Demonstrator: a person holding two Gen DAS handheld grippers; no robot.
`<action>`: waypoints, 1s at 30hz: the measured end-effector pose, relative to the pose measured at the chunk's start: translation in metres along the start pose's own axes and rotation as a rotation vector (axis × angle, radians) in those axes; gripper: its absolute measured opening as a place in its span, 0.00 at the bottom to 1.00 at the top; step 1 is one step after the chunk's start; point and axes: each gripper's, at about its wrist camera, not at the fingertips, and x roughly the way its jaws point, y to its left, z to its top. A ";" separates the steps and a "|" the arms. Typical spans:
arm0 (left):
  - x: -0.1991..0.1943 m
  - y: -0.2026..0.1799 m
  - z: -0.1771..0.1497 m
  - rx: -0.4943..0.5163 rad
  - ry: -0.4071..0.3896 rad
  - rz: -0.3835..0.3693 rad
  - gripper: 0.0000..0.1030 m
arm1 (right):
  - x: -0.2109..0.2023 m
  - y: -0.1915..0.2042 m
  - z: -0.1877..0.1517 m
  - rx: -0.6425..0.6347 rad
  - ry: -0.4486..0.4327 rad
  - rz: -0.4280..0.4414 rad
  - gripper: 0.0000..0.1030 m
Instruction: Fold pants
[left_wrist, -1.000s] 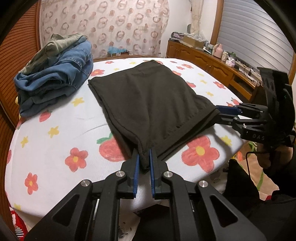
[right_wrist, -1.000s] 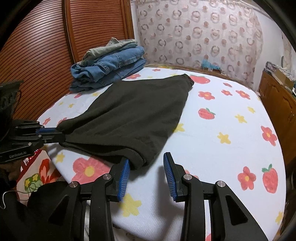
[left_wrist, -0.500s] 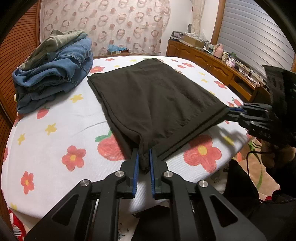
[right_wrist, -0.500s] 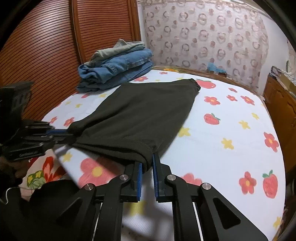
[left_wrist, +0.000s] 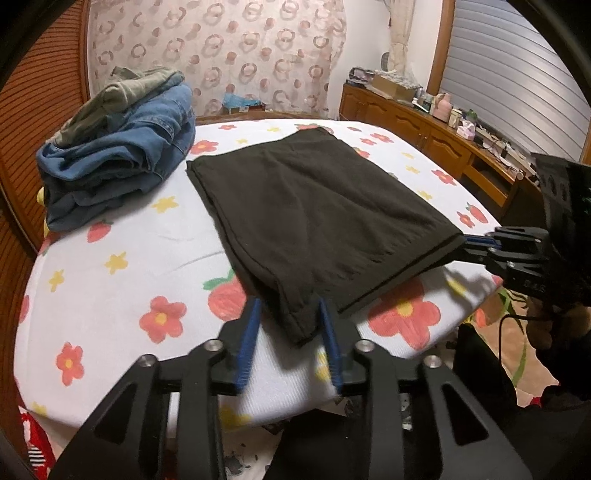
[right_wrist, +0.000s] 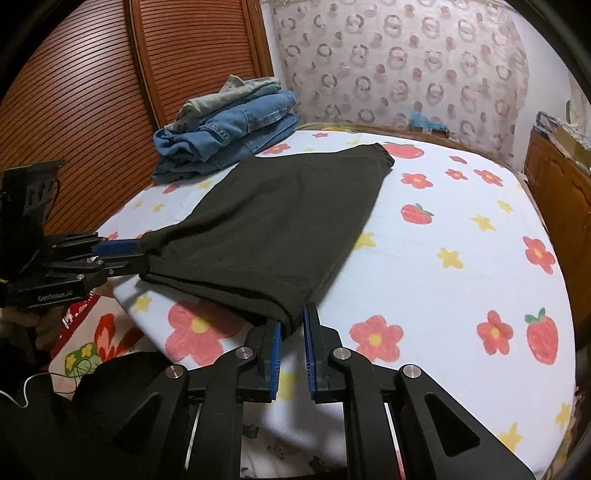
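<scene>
The black pants (left_wrist: 314, 218) lie folded flat on the flowered bed cover (left_wrist: 110, 258); they also show in the right wrist view (right_wrist: 273, 229). My left gripper (left_wrist: 290, 325) is open, its blue pads on either side of the near corner of the pants. My right gripper (right_wrist: 291, 332) has its jaws slightly apart around the other near corner, with cloth between the pads; it also shows in the left wrist view (left_wrist: 480, 245) at the pants' right corner. The left gripper shows in the right wrist view (right_wrist: 122, 254).
A stack of folded jeans (left_wrist: 118, 147) sits at the far left of the bed, also in the right wrist view (right_wrist: 229, 125). A wooden cabinet (left_wrist: 424, 125) with clutter runs along the right wall. A wooden slatted door (right_wrist: 92, 110) stands on the left.
My left gripper has opened and let go of the pants' corner. My right gripper, open a second ago, closed on its corner and now shows a slightly wider gap.
</scene>
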 end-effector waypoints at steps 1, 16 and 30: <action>-0.001 0.001 0.002 -0.002 -0.005 0.006 0.47 | -0.002 0.000 -0.001 0.000 -0.002 0.002 0.10; 0.010 0.009 0.014 -0.012 -0.026 0.046 0.49 | -0.009 0.004 0.012 -0.010 -0.046 0.001 0.27; 0.020 0.011 -0.004 -0.026 0.006 0.054 0.47 | 0.024 0.003 0.004 0.026 0.030 -0.047 0.29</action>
